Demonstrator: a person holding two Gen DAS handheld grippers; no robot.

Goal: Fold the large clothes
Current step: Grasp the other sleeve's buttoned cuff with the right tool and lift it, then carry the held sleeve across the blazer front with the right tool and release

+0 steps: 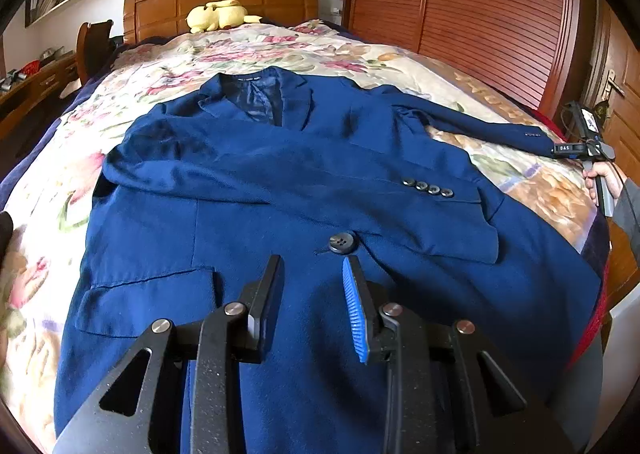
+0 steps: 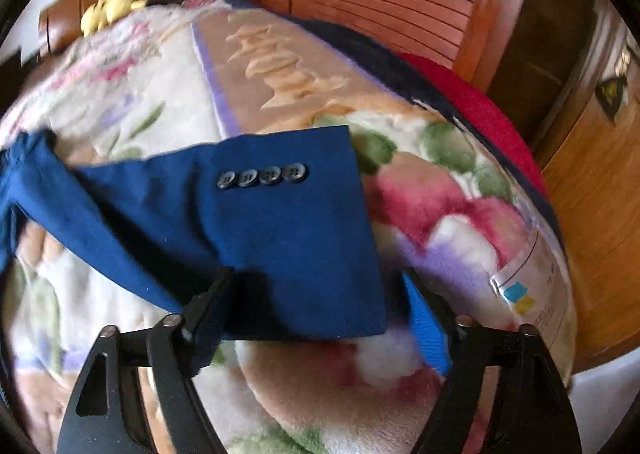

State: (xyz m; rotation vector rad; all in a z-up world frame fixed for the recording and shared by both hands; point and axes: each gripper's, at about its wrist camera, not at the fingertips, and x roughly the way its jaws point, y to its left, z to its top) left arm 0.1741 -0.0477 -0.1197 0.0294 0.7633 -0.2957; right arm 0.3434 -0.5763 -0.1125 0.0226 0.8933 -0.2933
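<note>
A navy blue suit jacket (image 1: 280, 173) lies face up on the floral blanket (image 1: 160, 69) of a bed. One sleeve is folded across its front, its cuff buttons (image 1: 428, 187) showing. My left gripper (image 1: 312, 260) hovers open over the lower front, just below the big front button (image 1: 342, 242), with nothing between its fingers. The other sleeve stretches out to the right. Its cuff (image 2: 296, 238) lies between the wide jaws of my right gripper (image 2: 318, 274). The left finger (image 2: 212, 294) touches the cloth; the blue-padded finger (image 2: 424, 314) stands clear of the cuff edge.
A yellow plush toy (image 1: 216, 15) rests by the wooden headboard. A slatted wooden wardrobe (image 1: 460, 5) runs along the bed's right side, with a door (image 1: 624, 105) beyond. A person's hand (image 1: 600, 173) holds the right gripper (image 1: 568, 149). A desk (image 1: 32, 85) stands at the left.
</note>
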